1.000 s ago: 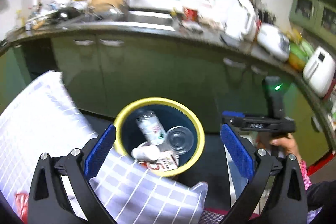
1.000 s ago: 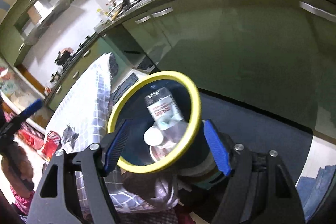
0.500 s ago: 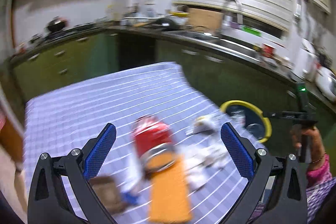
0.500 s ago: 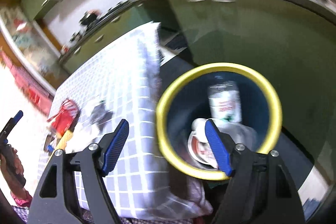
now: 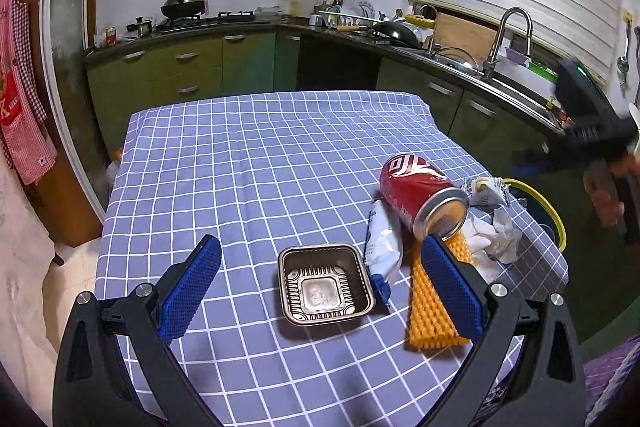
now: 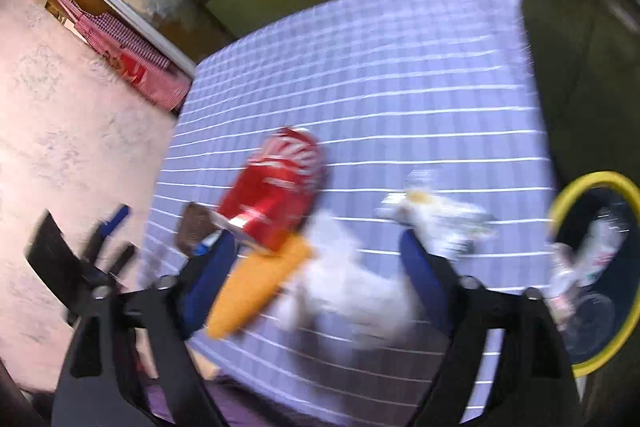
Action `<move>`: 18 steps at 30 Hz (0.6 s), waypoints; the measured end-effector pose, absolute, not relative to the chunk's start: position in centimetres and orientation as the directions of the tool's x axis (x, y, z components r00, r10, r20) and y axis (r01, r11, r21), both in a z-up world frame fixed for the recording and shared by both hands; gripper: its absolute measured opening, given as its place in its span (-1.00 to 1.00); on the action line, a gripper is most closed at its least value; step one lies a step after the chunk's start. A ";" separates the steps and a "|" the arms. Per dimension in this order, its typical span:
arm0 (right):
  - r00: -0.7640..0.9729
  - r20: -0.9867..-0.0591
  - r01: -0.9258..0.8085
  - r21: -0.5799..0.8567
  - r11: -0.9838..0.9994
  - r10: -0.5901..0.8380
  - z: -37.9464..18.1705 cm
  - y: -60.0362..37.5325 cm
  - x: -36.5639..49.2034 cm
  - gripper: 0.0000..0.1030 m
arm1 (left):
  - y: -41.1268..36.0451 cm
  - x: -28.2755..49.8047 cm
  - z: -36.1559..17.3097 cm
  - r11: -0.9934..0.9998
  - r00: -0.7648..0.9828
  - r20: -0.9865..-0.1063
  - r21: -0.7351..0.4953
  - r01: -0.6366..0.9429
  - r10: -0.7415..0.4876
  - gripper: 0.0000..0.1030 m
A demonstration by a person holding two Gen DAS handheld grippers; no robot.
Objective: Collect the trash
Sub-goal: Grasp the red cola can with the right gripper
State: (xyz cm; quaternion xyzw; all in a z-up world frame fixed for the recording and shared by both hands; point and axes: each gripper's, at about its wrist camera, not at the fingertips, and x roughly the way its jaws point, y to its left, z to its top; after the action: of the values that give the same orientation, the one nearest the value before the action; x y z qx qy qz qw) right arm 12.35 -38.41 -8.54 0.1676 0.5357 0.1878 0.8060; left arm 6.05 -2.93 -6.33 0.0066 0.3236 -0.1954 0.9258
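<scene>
Swinging back from the yellow-rimmed dark bin [image 5: 554, 223] to the blue checked tablecloth [image 5: 260, 163], both grippers now face the remaining trash. The left gripper [image 5: 320, 277] hovers wide and empty above the square brown foil tray [image 5: 326, 289]. The right gripper [image 6: 316, 275], jaws just opened further and empty, hangs over crumpled white paper [image 6: 352, 303] beside the red drink can [image 6: 276, 191]. Judged: next pickups pending.

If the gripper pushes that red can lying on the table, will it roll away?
Probably, yes. The red can lies on its side on the checked tablecloth, so its round body could roll if nudged sideways. One end rests on the orange corrugated sheet, which may slow it. If it is empty, it is likely light and easy to dent.
</scene>
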 end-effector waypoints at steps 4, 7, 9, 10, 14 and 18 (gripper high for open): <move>0.215 -0.853 -0.057 0.475 0.878 0.475 -9.3 -33.9 15.8 0.78 | -3.2 6.0 -6.7 0.915 0.712 -0.595 -0.108 0.389 -0.373 0.91; 0.138 -0.908 -0.004 0.399 0.917 0.396 -10.4 -31.5 18.5 0.78 | -2.9 6.0 -6.9 0.912 0.711 -0.593 -0.109 0.396 -0.379 0.91; 0.106 -0.939 -0.001 0.328 0.945 0.327 -11.1 -30.3 19.9 0.78 | -2.6 5.8 -7.2 0.913 0.713 -0.591 -0.107 0.394 -0.377 0.91; 0.079 -0.948 0.006 0.309 0.951 0.308 -11.5 -29.7 20.5 0.78 | -2.3 5.9 -7.4 0.912 0.712 -0.591 -0.109 0.395 -0.379 0.91; 0.028 -0.964 0.016 0.264 0.964 0.264 -12.4 -28.1 21.7 0.70 | -1.3 6.1 -8.1 0.914 0.711 -0.589 -0.127 0.386 -0.383 0.91; -0.017 -0.975 0.019 0.221 0.975 0.222 -13.3 -26.9 22.1 0.57 | -0.6 6.4 -8.6 0.916 0.710 -0.592 -0.142 0.374 -0.382 0.91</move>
State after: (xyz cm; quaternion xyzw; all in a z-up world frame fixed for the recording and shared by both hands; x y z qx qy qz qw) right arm 22.05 -26.86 -13.26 0.0850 0.7092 0.0726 0.6960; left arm 6.43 -0.61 -8.64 -0.0060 0.3217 -0.2043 0.9245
